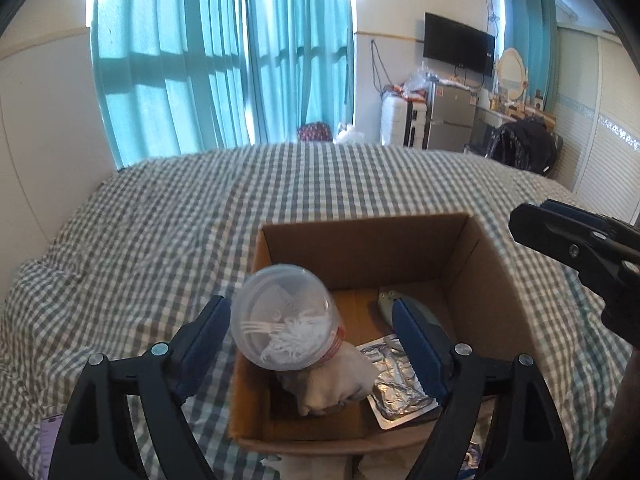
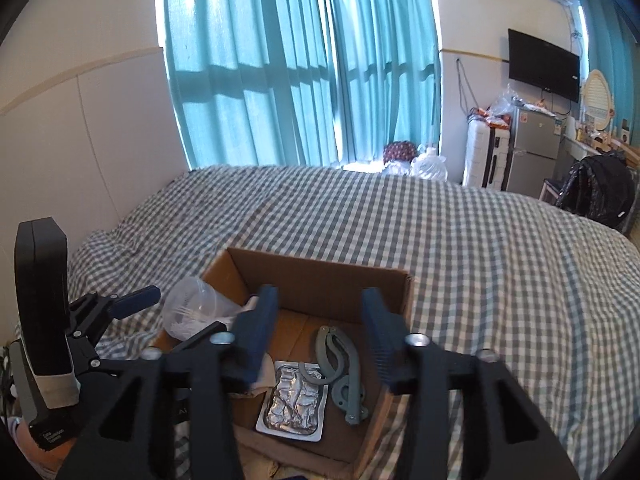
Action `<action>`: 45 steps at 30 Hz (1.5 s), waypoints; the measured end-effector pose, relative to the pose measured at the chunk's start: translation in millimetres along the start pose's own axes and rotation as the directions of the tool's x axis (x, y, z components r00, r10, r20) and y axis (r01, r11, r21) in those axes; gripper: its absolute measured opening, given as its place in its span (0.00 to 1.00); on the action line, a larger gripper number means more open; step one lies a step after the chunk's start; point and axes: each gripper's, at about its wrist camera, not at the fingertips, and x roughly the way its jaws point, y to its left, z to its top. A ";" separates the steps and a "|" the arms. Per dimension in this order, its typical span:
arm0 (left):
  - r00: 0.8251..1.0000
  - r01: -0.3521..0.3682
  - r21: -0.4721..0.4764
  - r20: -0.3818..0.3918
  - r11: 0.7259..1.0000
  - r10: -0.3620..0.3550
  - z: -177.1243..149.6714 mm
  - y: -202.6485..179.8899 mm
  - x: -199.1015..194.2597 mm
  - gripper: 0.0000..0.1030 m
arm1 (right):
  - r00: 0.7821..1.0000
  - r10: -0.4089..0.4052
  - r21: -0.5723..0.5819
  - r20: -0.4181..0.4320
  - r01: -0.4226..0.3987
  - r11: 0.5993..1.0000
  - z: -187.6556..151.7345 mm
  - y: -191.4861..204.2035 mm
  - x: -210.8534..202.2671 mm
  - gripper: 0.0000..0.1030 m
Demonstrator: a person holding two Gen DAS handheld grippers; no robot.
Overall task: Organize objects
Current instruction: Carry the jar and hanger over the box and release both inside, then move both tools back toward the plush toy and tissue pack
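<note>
Cardboard box (image 1: 360, 248), open-topped, standing on the checked bedspread (image 1: 160, 220); near edge toward the cameras.

Contents, left side: clear plastic cup (image 1: 286, 322), lying tilted with its base toward the left wrist camera, white plastic forks and shredded white material visible through it; it rests on the box's left wall and on a white cloth bundle (image 1: 336, 380) beneath it.
Contents, floor of box: silver foil blister pack (image 2: 294, 404), lying flat; just beside it, on its right and partly overlapping its top edge, a grey-green hinged tool with curved arms (image 2: 336, 372).

Left gripper (image 1: 316, 352): jaws spread wide, one finger outside the box's left wall, the other over the box interior; the cup sits between them, with no finger touching it. Holds nothing.
Right gripper (image 2: 320, 336): jaws wide apart, above the near part of the box, empty.

Surroundings: teal curtains (image 2: 300, 60) over a bright window behind the bed; wall-mounted television (image 2: 544, 64); small grey fridge (image 2: 536, 148) below it.
</note>
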 end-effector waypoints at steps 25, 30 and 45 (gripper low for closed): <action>0.979 -0.091 -0.039 0.179 0.995 0.097 -29.0 14.2 -166.2 1.00 | 0.986 -0.096 -0.150 0.134 0.115 0.982 -37.9 60.6 -178.3 0.75; 0.981 -0.110 -0.066 0.154 0.992 0.119 -56.9 19.4 -158.0 1.00 | 0.995 -0.075 -0.113 0.062 0.081 0.990 -71.8 53.4 -156.6 0.78; 0.991 -0.133 -0.090 -0.048 0.987 0.129 -138.1 27.3 -68.9 1.00 | 0.975 -0.094 -0.085 -0.199 0.079 0.993 -155.9 43.5 -42.6 0.78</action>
